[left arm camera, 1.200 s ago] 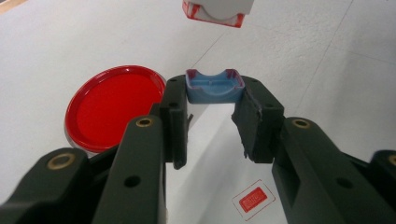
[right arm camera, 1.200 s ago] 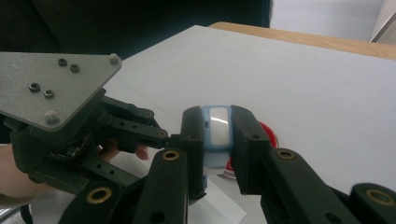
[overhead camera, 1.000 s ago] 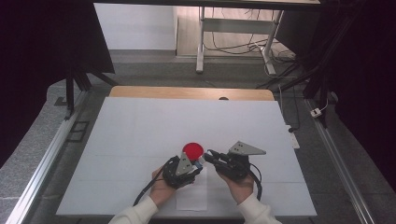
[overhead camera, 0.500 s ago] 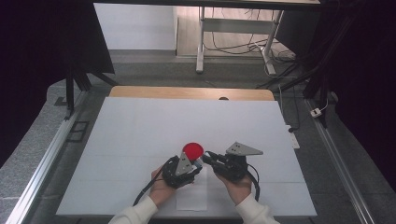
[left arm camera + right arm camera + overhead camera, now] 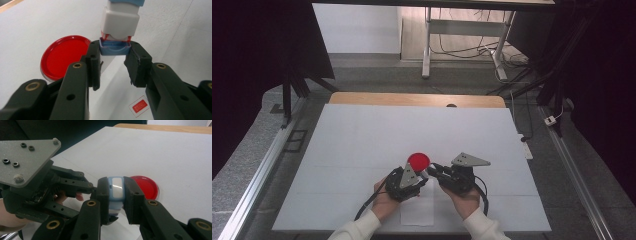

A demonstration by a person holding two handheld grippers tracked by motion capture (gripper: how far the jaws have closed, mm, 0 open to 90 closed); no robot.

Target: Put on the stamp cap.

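Holding steady near the front of the tabletop (image 5: 337, 150): hardly any shift from a second ago, right gripper (image 5: 117, 195) edged slightly left toward the other. Clamped on the blue-and-white stick (image 5: 115, 192) at one end, with left gripper (image 5: 113, 58) pinching its blue cap (image 5: 115, 47). Probably mid-pull to uncap. Just beyond, red dish (image 5: 418, 161) lying flat, untouched.
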